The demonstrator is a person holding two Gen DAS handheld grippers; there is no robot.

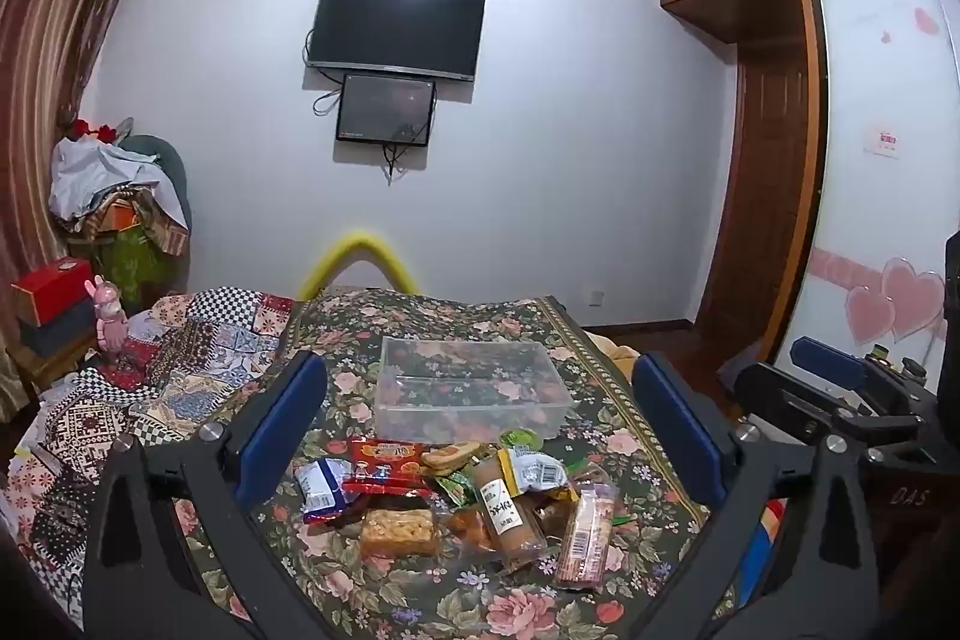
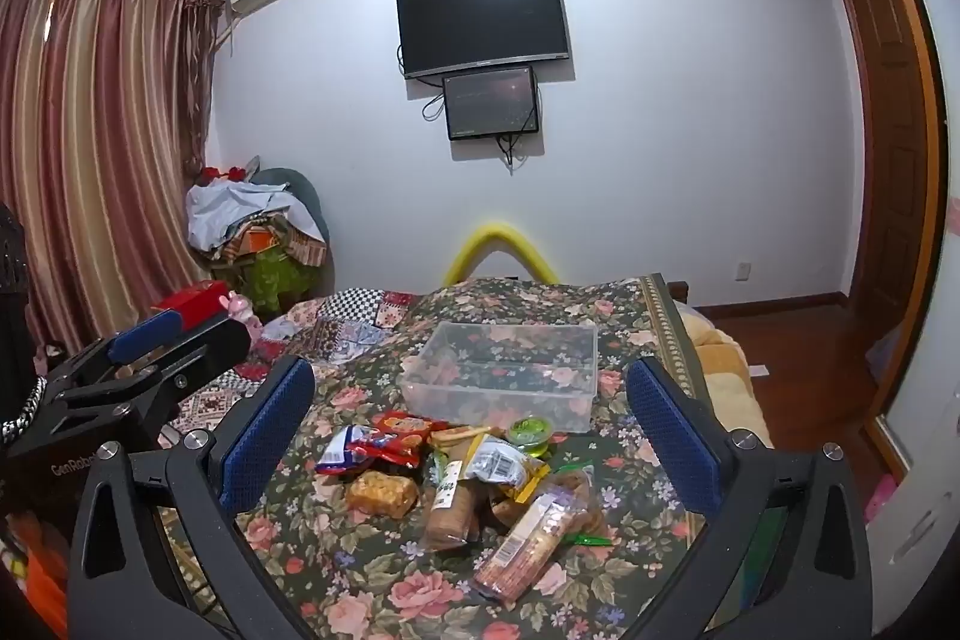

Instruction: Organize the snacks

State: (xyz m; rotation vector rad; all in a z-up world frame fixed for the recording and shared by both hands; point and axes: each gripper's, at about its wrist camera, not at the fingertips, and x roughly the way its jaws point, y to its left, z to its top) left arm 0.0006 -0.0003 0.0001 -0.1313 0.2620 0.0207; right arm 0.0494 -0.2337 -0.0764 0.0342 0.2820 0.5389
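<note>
Now both grippers hang above the near side of the snack pile (image 1: pixel 462 496) and touch nothing. The left gripper (image 1: pixel 480 436) has its two blue pads spread wide, with nothing between them. The right gripper (image 2: pixel 471 436) is spread in the same way, also with nothing held. I think they are kept open and back from the pile so that the person can first choose a packet.

One clear box (image 1: pixel 471 388) stands on the floral cloth (image 1: pixel 420 604), just behind the pile, and it holds nothing yet. It probably stands so near because the snacks should go into it with a short move.

The snacks lie in one loose heap; some touch and some overlap. I can count about ten, but a few are half hidden, so the number is not sure. There is one red packet (image 1: pixel 384 463) at the box side of the pile, one blue and white packet (image 1: pixel 321 490) left of it, one yellow crispy bar (image 1: pixel 399 529) on the near side, one brown stick (image 1: pixel 504 514) in the middle, one long pink packet (image 1: pixel 585 535) at the right, and one green cup (image 2: pixel 529 433) almost touching the box wall.

No snack is sorted yet, so the task seems to be at its beginning.
</note>
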